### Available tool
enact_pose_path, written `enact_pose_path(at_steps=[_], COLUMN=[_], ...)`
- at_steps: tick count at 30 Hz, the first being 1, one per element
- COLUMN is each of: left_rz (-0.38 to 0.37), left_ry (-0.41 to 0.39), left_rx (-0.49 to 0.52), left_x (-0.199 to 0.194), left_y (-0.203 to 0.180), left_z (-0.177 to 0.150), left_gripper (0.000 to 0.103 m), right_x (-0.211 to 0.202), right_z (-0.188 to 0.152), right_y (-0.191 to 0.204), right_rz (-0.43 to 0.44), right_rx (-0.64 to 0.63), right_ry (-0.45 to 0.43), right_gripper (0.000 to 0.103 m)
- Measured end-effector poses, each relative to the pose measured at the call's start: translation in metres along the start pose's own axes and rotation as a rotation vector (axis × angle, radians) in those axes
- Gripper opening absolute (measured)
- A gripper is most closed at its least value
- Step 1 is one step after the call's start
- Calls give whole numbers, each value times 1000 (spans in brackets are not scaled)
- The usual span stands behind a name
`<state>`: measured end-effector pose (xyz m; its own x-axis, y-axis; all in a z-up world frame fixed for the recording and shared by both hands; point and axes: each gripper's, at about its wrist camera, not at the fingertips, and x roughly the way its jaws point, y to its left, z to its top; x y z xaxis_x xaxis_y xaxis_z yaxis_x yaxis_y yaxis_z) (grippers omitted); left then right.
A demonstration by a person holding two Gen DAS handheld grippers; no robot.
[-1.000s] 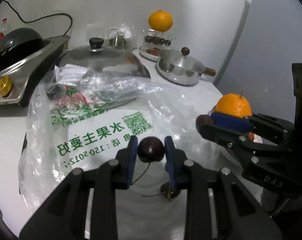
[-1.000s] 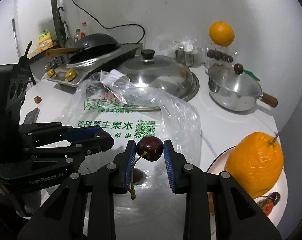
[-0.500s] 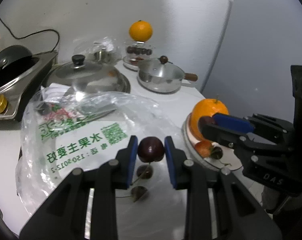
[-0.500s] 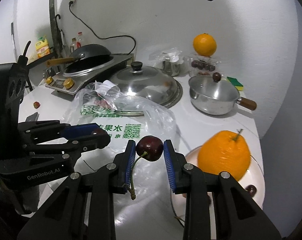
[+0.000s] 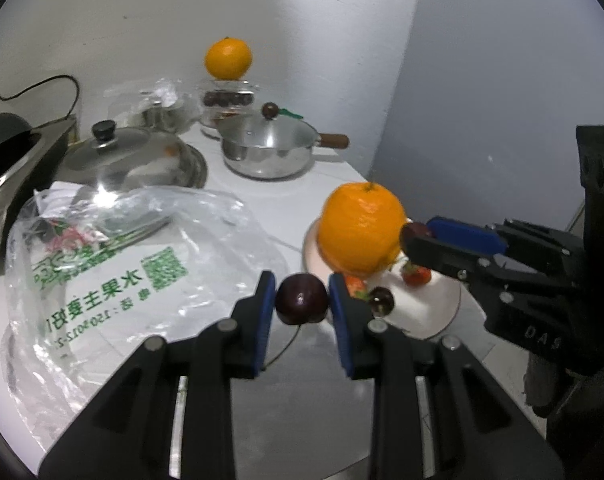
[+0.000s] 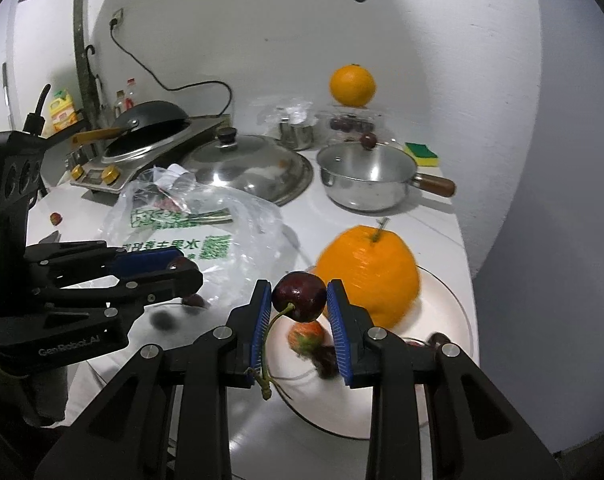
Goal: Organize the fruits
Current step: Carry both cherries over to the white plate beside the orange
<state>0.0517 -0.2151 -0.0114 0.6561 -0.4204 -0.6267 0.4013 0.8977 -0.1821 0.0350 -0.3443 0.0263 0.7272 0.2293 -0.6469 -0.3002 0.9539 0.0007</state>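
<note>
My left gripper (image 5: 302,304) is shut on a dark cherry (image 5: 301,303), held above the counter just left of the white plate (image 5: 434,308). My right gripper (image 6: 299,304) is shut on another dark cherry (image 6: 299,295) with its stem hanging down, above the plate's (image 6: 454,312) near left part. The plate holds a large orange (image 6: 368,272), a strawberry (image 6: 306,338) and a cherry (image 6: 438,338). In the left wrist view the orange (image 5: 360,228), strawberries (image 5: 416,276) and a cherry (image 5: 382,300) show on it.
A clear plastic bag with green print (image 5: 113,264) lies left of the plate. Behind stand a lidded saucepan (image 6: 368,176), a large pan lid (image 6: 247,166), a stove with a wok (image 6: 141,132), and an orange on a clear box of cherries (image 6: 352,84). A loose cherry (image 6: 193,301) lies on the counter.
Both grippers have moved right, from over the plastic bag toward the plate, each still holding its cherry. The plate and large orange are now nearer and more central.
</note>
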Motion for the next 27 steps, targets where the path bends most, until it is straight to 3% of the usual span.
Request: enact_pose_path(at_steps=[27], left_rz=[-100], left_ry=[101], left_rx=[114], left_x=[53], left_y=[-87], left_z=[-10], left_gripper=[28], right_x=[-11], right_z=[-45], right_y=[-81], right_rz=[-76], right_rx=[119], right_ry=[26], right_gripper=[31])
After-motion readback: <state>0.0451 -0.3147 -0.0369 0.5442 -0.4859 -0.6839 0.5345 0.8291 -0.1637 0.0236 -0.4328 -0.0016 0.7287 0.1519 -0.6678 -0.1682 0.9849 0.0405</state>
